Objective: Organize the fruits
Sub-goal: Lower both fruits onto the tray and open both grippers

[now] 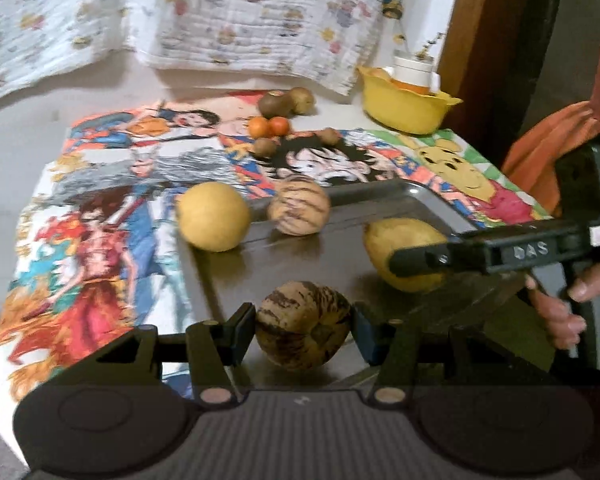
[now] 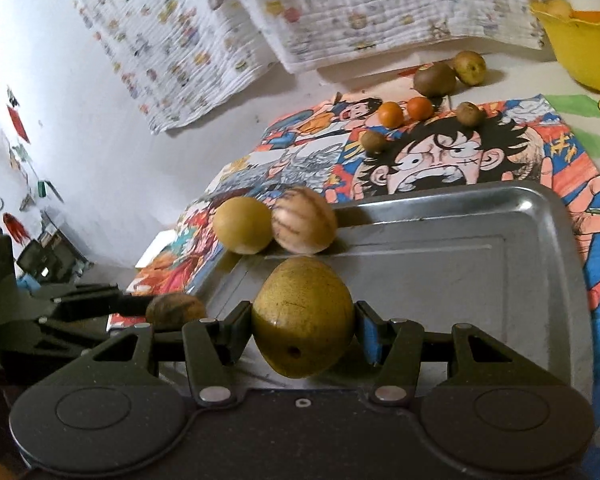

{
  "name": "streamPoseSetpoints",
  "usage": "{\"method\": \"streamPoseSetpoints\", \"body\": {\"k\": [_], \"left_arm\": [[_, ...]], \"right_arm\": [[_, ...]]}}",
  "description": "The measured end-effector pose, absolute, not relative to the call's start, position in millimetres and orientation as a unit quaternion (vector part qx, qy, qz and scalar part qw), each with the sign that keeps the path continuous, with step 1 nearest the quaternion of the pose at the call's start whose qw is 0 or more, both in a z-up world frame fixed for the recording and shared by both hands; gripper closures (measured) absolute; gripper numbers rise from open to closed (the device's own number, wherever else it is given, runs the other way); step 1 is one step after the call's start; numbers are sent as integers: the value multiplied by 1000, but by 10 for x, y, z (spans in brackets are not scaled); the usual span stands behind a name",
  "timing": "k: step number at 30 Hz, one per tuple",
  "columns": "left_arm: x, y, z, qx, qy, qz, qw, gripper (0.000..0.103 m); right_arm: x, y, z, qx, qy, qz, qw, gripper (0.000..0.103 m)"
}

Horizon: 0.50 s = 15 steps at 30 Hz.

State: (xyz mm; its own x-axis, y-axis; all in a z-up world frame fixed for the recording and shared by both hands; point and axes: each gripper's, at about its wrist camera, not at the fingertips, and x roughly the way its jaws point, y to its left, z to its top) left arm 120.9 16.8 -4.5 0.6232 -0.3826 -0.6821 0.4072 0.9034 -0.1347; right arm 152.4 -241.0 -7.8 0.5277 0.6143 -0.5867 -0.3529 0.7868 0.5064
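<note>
You are partway: your left gripper clamps a striped melon and your right gripper a yellow-green fruit over the metal tray, while kiwis and small oranges wait on the cloth.

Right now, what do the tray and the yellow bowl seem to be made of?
The tray looks like bare metal, probably steel or aluminium: grey, with a dull sheen, bright glints on its rolled rim and pressed ridges in its floor. The yellow bowl looks like moulded plastic: one even opaque colour, a wavy rim, a soft gloss.
</note>
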Motion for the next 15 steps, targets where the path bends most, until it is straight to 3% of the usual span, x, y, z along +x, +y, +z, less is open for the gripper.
{"method": "streamPoseSetpoints", "body": {"k": [5,15], "left_arm": [[1212,239,-74,10,362,-204,909,46],[1199,251,-180,27,352,-201,914,46]], "right_arm": [[1446,-2354,-119,169,389,277,862,47],[1229,-2173,-110,69,342,269,898,46]]}}
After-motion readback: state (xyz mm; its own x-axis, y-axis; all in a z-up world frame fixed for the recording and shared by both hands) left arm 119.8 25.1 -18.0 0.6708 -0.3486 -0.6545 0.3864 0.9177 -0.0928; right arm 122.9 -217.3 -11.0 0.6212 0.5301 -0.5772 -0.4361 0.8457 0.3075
